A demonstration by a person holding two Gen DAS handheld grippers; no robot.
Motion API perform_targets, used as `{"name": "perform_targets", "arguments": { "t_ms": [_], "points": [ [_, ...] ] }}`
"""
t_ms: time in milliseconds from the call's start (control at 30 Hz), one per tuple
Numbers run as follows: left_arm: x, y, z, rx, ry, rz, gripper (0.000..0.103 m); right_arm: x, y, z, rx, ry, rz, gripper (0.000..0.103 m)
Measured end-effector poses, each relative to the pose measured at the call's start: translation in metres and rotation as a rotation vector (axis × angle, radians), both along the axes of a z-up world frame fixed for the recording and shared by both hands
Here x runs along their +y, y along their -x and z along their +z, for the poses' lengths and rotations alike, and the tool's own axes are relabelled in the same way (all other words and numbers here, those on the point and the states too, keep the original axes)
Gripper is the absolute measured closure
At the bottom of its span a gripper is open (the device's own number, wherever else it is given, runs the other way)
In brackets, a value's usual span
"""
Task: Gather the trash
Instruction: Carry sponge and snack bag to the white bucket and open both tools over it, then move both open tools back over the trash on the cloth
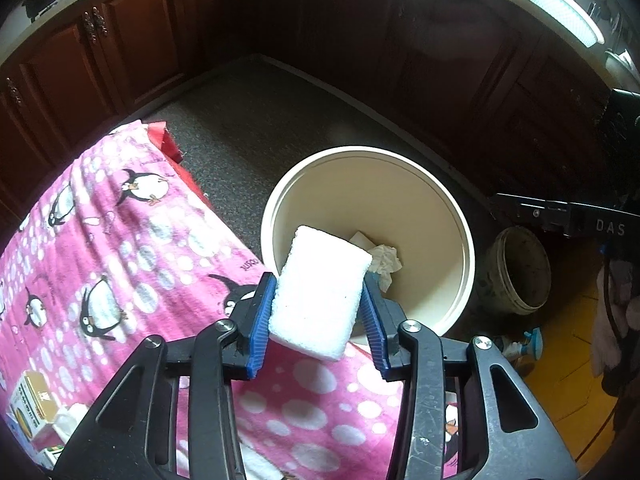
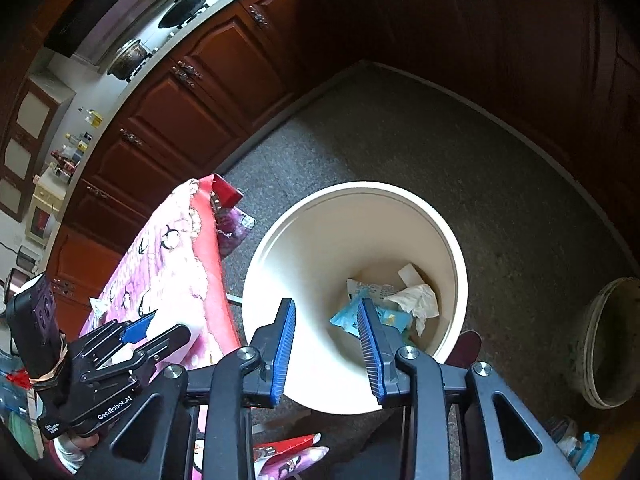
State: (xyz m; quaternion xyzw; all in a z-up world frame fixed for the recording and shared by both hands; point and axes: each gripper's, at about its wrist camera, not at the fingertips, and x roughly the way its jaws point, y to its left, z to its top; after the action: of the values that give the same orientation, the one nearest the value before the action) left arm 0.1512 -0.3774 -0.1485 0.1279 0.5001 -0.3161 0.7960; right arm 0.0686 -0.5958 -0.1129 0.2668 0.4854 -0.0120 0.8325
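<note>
I see the white foam block point(image 1: 320, 292) sitting between the blue pads of my left hand-held gripper point(image 1: 320, 312), its long axis running up the frame toward the bucket point(image 1: 464, 240) just beyond, at center right. The left pad touches it; whether the right one still presses I cannot tell. My right hand-held gripper point(image 2: 326, 344) stands spread and empty above the bucket's mouth. The block's lower end is hidden behind the fingers.
</note>
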Motion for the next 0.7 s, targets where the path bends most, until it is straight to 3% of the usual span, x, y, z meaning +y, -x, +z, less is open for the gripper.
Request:
{"name": "perform_targets", "arguments": {
  "t_ms": [233, 400, 700],
  "points": [
    [-0.0011, 0.0000, -0.0021, -0.004, -0.012, -0.010, 0.058, -0.0017, 0.0010, -0.0032, 0.005, -0.007, -0.007, 0.069],
    [0.0014, -0.0025, -0.0005, -0.003, 0.006, -0.008, 0.048, 0.0001, 0.0000, -0.0029, 0.004, -0.008, -0.006, 0.066],
    [0.0054, 0.0004, 0.0060, -0.005, 0.019, -0.004, 0.046, 0.0027, 0.0000, -0.0017, 0.007, -0.007, -0.007, 0.064]
  ]
}}
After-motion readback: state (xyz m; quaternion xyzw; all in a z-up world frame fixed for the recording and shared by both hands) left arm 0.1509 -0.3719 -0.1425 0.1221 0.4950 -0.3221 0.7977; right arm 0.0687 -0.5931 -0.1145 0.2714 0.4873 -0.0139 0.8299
